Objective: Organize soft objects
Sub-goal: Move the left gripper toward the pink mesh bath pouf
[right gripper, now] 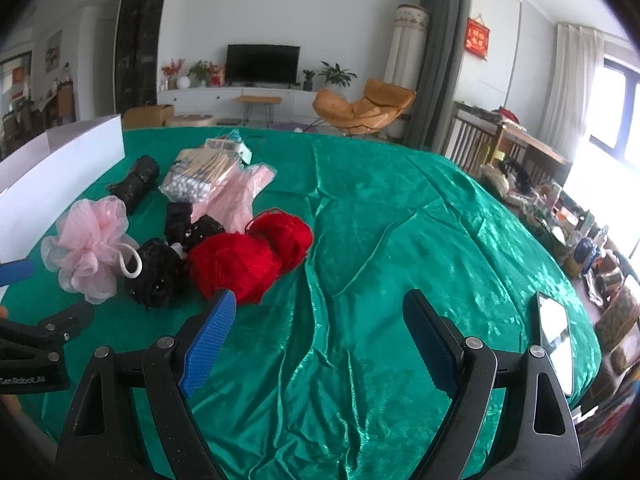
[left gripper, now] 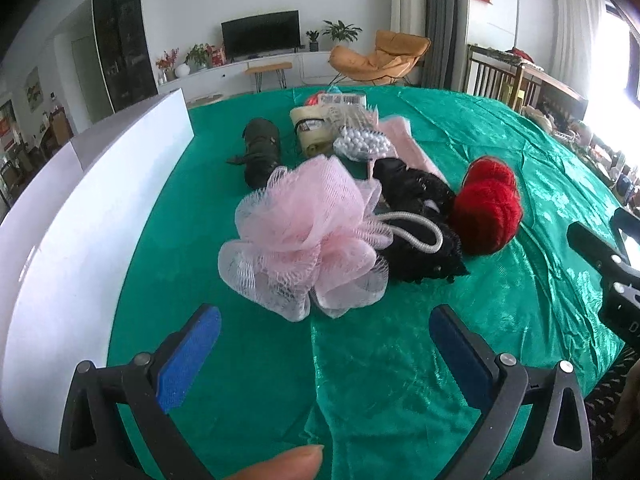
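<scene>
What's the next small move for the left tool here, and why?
Probably ease the left tool forward onto the pink bath pouf: its jaws are open and empty, the pouf lies nearest, straight ahead, and the white box stands just left.

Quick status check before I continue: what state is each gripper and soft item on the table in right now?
left gripper: open, empty
right gripper: open, empty
pink bath pouf: loose on cloth, ungrasped
black lace fabric: crumpled, under the pouf's cord
red yarn balls: two, touching, strand loose
cotton swab bag: lying flat, on pink cloth
white box: open
</scene>
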Available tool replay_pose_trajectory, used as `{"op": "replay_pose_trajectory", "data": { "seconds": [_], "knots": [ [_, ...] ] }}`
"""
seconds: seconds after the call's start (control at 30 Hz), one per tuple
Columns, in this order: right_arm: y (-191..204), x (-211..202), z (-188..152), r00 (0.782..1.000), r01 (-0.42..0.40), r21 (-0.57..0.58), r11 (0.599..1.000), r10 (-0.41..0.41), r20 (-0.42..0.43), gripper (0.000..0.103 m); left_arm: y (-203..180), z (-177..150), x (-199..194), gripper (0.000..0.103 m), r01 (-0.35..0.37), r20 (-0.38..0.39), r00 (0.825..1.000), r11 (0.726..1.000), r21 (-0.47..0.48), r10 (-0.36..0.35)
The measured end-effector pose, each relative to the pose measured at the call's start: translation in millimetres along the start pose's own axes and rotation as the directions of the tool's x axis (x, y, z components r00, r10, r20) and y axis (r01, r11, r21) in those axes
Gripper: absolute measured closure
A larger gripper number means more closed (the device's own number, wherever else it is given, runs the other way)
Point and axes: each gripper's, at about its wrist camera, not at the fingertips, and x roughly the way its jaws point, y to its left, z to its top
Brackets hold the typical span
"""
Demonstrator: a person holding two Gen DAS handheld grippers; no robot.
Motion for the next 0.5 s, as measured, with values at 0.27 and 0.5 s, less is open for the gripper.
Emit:
{"op": "replay_pose_trajectory", "data": {
  "seconds": [0.27, 0.5],
  "knots": [
    [5, 3, -2, 1.000, -0.007, -0.017, 1.000, 0.007, -0.011, 0.015, 1, -6, 13, 0.000, -0.018, -0.041, 0.999, 1.000, 0.012, 0.018],
    [7, 9, -3, 0.999, -0.014, -0.024, 1.000, 0.013, -0.029, 0.015, 7, -6, 24, 0.000, -0.024, -0.071, 0.997, 1.000, 0.002, 0.024]
  ]
}}
